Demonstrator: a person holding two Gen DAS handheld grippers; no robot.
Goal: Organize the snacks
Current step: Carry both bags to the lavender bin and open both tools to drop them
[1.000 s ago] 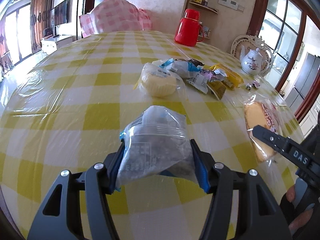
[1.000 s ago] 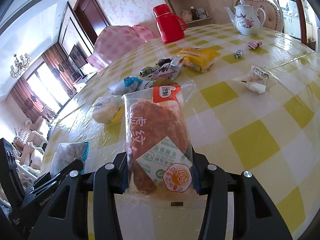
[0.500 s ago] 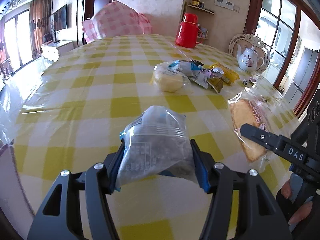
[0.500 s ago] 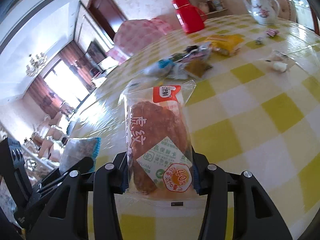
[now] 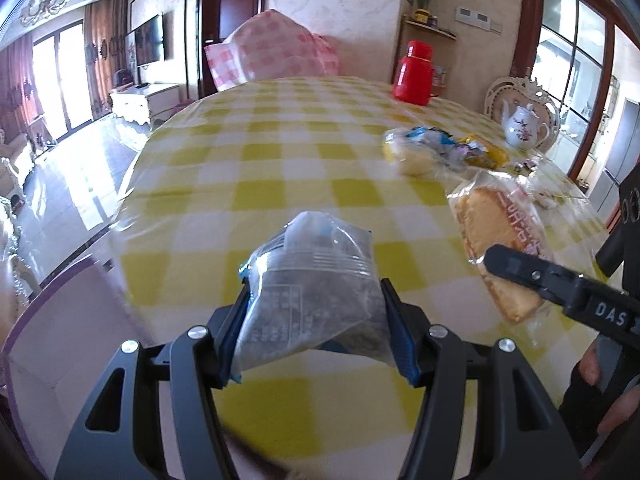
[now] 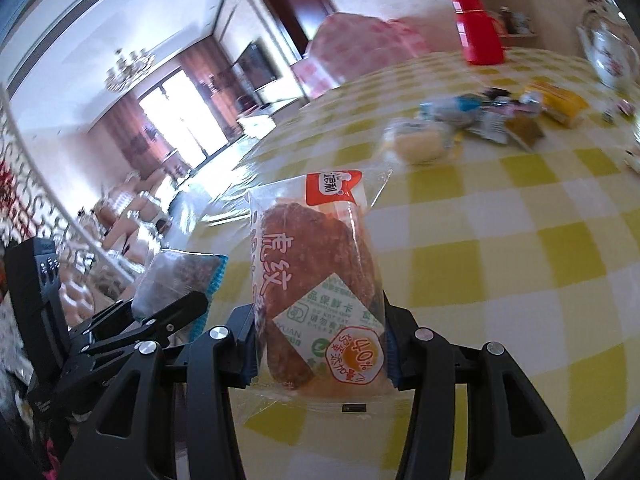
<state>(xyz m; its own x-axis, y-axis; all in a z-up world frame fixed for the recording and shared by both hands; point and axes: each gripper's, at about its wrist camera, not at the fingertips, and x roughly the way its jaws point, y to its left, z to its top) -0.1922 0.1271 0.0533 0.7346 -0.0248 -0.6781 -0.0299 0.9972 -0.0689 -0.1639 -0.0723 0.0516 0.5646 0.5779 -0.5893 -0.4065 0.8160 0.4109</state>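
Yellow-check tablecloth (image 5: pixel 280 168) below both tools: left gripper (image 5: pixel 316 320) clamps a grey snack bag (image 5: pixel 312 296), right gripper (image 6: pixel 320 344) clamps a wrapped bread pack (image 6: pixel 316 272), remaining snack pile (image 5: pixel 440 152) far ahead-right.

A round table (image 5: pixel 280 168) in yellow-and-white check fills mid-frame; at upper right lie a snack pile (image 5: pixel 444 152), a red flask (image 5: pixel 414 74) and a white teapot (image 5: pixel 524 126).
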